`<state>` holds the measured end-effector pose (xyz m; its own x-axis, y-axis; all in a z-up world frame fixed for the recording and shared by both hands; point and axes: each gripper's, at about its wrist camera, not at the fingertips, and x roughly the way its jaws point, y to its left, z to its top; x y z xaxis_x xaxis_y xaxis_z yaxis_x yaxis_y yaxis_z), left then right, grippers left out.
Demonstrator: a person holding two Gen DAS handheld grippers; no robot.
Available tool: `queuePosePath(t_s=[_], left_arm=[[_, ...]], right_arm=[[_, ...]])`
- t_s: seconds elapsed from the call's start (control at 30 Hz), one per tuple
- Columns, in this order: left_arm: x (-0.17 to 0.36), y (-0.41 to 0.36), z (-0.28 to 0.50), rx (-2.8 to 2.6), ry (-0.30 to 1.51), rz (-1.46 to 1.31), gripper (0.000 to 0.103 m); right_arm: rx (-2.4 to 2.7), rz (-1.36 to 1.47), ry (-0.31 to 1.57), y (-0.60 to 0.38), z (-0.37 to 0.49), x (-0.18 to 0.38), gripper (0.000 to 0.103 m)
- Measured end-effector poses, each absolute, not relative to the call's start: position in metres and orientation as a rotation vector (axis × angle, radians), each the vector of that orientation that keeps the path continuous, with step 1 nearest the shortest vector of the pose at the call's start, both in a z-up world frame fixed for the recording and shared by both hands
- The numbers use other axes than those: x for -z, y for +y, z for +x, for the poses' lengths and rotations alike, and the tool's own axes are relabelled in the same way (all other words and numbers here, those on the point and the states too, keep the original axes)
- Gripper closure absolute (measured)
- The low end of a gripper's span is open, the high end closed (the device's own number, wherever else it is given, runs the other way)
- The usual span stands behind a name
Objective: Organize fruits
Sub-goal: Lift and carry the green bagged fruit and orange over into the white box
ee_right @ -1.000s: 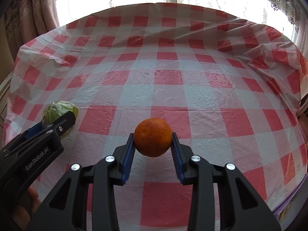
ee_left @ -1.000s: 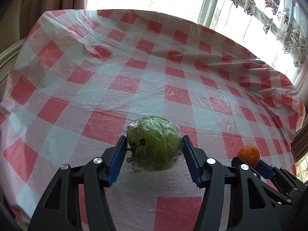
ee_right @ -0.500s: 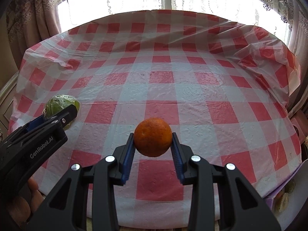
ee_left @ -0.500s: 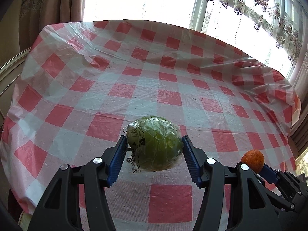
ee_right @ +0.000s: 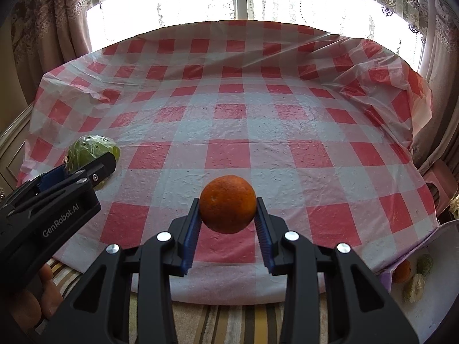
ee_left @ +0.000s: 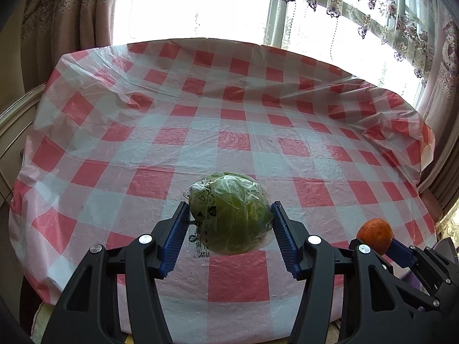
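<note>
Nearest, the left claw (ee_left: 229, 226) is clamped on a green fruit in clear plastic wrap (ee_left: 229, 212), its blue pads pressing both sides, and the fruit hangs in the air over the near edge of the tabletop (ee_left: 229, 143). Just to its right, the right claw (ee_right: 228, 215) is clamped on an orange (ee_right: 227, 204), also held clear of the red-and-white checked cloth. A hand (ee_right: 31, 301) shows at the lower left of the right wrist view, under the left claw's body.

Low at the right, off the tabletop, a pale container with a purple edge (ee_right: 441, 235) holds a few fruits (ee_right: 413, 278): one orange and some greenish ones; what kind it is I cannot tell.

Farther off, the tabletop carries no fruit that the views show, and behind it stand curtains and a bright window (ee_left: 200, 14).

So the task looks well advanced: these two fruits are picked up, and what remains, seemingly, is to set them down with the others.
</note>
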<state>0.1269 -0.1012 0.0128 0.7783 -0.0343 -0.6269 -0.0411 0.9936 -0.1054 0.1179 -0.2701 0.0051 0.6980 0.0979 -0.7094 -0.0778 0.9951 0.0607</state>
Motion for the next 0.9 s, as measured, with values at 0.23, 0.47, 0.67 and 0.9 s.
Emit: queuePosePath(t_s=[0.23, 0.47, 0.67, 0.9], left_arm=[[-0.018, -0.116, 0.115, 0.032, 0.679, -0.073, 0.046], [-0.024, -0.137, 0.103, 0.084, 0.675, -0.027, 0.046], [-0.027, -0.157, 0.093, 0.129, 0.676, 0.016, 0.046], [-0.027, -0.183, 0.085, 0.188, 0.684, 0.071, 0.046]], right_arm=[[-0.084, 0.03, 0.786, -0.284, 0.101, -0.008, 0.066], [-0.057, 0.048, 0.778, -0.307, 0.084, -0.012, 0.066], [-0.031, 0.061, 0.771, -0.327, 0.071, -0.015, 0.066], [0.007, 0.083, 0.772, -0.353, 0.057, -0.013, 0.066]])
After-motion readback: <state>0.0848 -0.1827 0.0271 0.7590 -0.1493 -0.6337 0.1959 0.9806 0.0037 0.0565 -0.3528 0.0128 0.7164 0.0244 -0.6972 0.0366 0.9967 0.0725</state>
